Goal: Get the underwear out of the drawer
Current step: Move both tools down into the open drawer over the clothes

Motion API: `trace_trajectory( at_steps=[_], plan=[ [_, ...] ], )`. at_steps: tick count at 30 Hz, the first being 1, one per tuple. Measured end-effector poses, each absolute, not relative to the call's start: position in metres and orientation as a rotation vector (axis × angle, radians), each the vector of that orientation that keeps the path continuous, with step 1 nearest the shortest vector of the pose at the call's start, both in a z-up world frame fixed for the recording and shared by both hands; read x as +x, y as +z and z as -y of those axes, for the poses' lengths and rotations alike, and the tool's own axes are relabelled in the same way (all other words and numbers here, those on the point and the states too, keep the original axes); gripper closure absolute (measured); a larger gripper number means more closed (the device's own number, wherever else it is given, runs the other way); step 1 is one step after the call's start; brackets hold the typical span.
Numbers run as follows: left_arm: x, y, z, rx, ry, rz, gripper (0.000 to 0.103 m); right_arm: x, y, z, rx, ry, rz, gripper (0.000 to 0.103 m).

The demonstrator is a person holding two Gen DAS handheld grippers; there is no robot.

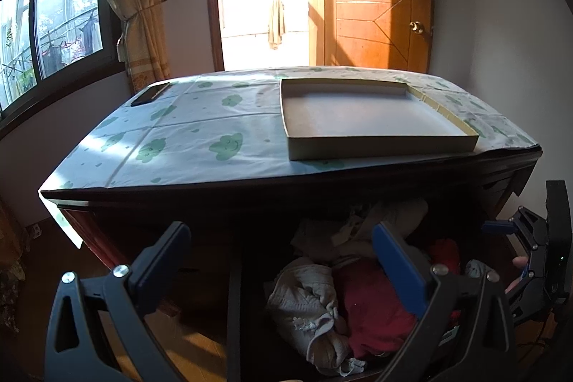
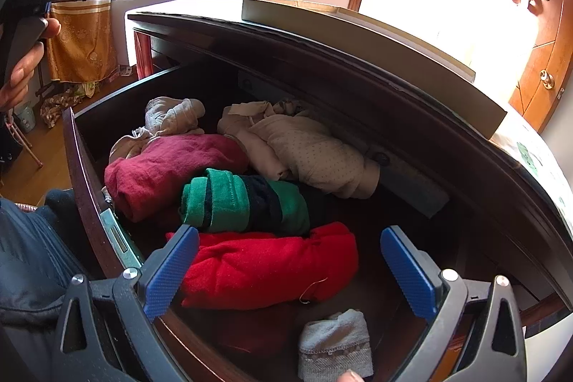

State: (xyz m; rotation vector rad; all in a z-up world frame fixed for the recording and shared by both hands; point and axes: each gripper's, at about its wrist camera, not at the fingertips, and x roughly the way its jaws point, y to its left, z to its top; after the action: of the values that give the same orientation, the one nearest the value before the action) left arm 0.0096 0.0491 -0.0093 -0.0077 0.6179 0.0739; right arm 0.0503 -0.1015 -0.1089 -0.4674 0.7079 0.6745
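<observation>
The left claw [image 1: 286,260] hangs wide apart with nothing between its blue-padded fingers [image 1: 397,264], held just in front of the dark wooden dresser and above its pulled-out dark wooden drawer [image 2: 86,174]. Past the fingertips lies the tabletop under a pale cloth printed with green clouds [image 1: 186,138]. On it, ahead and to the right of the left claw, sits a shallow empty cardboard box lid [image 1: 372,117]; far ahead to the left lies a black phone [image 1: 150,93] near the back edge.

The right claw [image 2: 288,269] is also spread wide and grips nothing — it hovers over the front of the drawer, pointed down into the clothes. Directly between and just beyond its fingers lies a bright red folded knit garment [image 2: 268,267]. Just past that rests a rolled green-and-black striped garment [image 2: 247,201], touching the red one. Farther ahead to the left is a dark crimson folded garment [image 2: 168,170], with a crumpled beige piece of underwear [image 2: 172,115] behind it at the back left. Ahead to the right, under the dresser's top edge, lies a cream dotted garment [image 2: 315,156]. Below the right claw, close to the drawer front, sits a small grey folded piece with a lace edge [image 2: 335,346].

In the left wrist view the right claw shows at the far right edge — beside the drawer's right side.
</observation>
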Motion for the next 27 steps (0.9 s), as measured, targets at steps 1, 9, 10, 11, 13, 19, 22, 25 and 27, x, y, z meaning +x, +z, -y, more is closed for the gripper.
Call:
trace_trajectory(
  at_steps=[1, 9, 10, 11, 13, 19, 22, 25, 27],
  plan=[
    [0.011, -0.011, -0.048, -0.005, 0.075, -0.625, 0.0, 0.051, -0.108, 0.103, -0.455, 0.671, -0.71, 0.001],
    [0.017, -0.024, -0.048, 0.002, 0.079, -0.66, 0.0, 0.053, -0.105, 0.11, -0.403, 0.647, -0.7, 0.001],
    [0.018, -0.025, -0.048, 0.0, 0.076, -0.664, 0.0, 0.053, -0.105, 0.111, -0.402, 0.645, -0.699, 0.001],
    [0.018, -0.026, -0.049, -0.002, 0.074, -0.668, 0.0, 0.053, -0.104, 0.111, -0.403, 0.645, -0.696, 0.001],
    [0.021, -0.029, -0.051, -0.011, 0.081, -0.684, 0.0, 0.051, -0.102, 0.11, -0.405, 0.643, -0.688, 0.001],
    [0.025, -0.037, -0.056, -0.021, 0.088, -0.711, 0.0, 0.05, -0.093, 0.106, -0.379, 0.647, -0.668, 0.001],
    [0.027, -0.042, -0.057, -0.019, 0.093, -0.729, 0.0, 0.052, -0.087, 0.1, -0.346, 0.656, -0.683, 0.001],
    [0.03, -0.048, -0.059, -0.014, 0.102, -0.749, 0.0, 0.058, -0.085, 0.088, -0.331, 0.676, -0.75, 0.001],
    [0.032, -0.052, -0.062, -0.018, 0.112, -0.763, 0.0, 0.059, -0.085, 0.074, -0.359, 0.691, -0.783, 0.001]
  ],
)
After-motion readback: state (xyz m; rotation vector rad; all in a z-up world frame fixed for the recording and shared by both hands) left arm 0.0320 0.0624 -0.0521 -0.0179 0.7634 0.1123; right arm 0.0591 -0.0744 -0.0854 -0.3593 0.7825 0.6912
